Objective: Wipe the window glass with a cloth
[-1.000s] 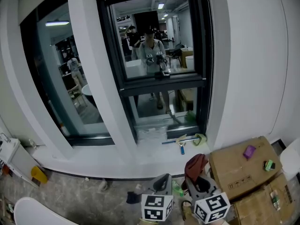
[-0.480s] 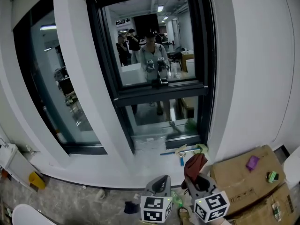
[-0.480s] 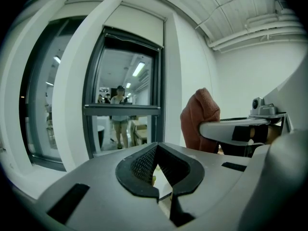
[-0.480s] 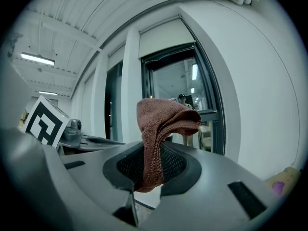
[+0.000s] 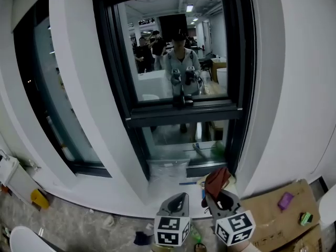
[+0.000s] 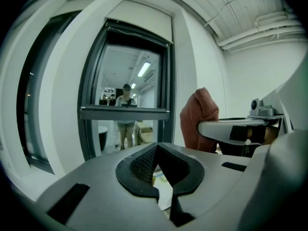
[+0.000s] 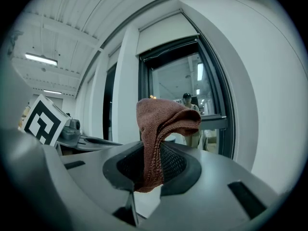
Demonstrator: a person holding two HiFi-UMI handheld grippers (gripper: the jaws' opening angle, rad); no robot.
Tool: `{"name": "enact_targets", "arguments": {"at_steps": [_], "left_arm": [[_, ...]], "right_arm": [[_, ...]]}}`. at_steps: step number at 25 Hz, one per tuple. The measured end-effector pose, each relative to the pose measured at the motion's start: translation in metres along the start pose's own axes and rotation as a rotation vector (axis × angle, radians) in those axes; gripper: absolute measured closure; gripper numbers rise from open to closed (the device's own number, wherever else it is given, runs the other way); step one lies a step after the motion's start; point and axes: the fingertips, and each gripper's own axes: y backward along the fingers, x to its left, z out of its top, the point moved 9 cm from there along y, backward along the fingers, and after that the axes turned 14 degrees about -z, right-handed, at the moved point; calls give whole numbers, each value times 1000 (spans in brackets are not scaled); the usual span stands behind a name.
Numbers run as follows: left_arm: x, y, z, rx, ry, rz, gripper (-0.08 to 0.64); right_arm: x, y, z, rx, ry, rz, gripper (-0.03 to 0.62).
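At the far left a small yellow object (image 5: 38, 198) lies on the speckled floor below a dark-framed side pane (image 5: 58, 98). A broad white pillar (image 5: 86, 88) separates that pane from the black-framed window (image 5: 107, 62), whose upper sheet of window glass (image 5: 157, 56) mirrors a person holding two grippers. Low in the head view, the left gripper (image 5: 178, 199) (image 6: 156, 153) points at the window, its black ribbed jaws meeting at the tips with nothing between them, and its square-marker cube (image 5: 171, 231) sits at the bottom edge. Just beside it, the right gripper (image 5: 219, 198) (image 7: 153, 162) has its jaws pinched on a reddish-brown knitted cloth (image 5: 216, 181) (image 7: 161, 121) (image 6: 199, 119). The cloth stands up out of the jaws and folds over at the top. It is held in the air in front of the window, clear of the glass. Further right, a flattened brown cardboard box (image 5: 273, 209) on the floor carries a small purple item (image 5: 285, 200).
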Motion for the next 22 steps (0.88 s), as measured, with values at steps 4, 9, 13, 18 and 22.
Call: {"name": "enact_targets", "arguments": {"at_steps": [4,9,13,18,22], "left_arm": [[17,-29,13,0,2,15,555],[30,-61,25,-6,8,23,555],[40,-83,32,-10,10,38,555],[53,-108,38,-16,14,61,555],[63,-121,42,-16,21,73,555]], "right_arm": [[-17,-32,7,-4,3,16,523],[-38,-65,11,-12,5,32,523],[-53,-88,13,-10,2,48,523],[-67,-115,15,-12,19,71,523],[-74,-134,18,-14,25,83,523]]}}
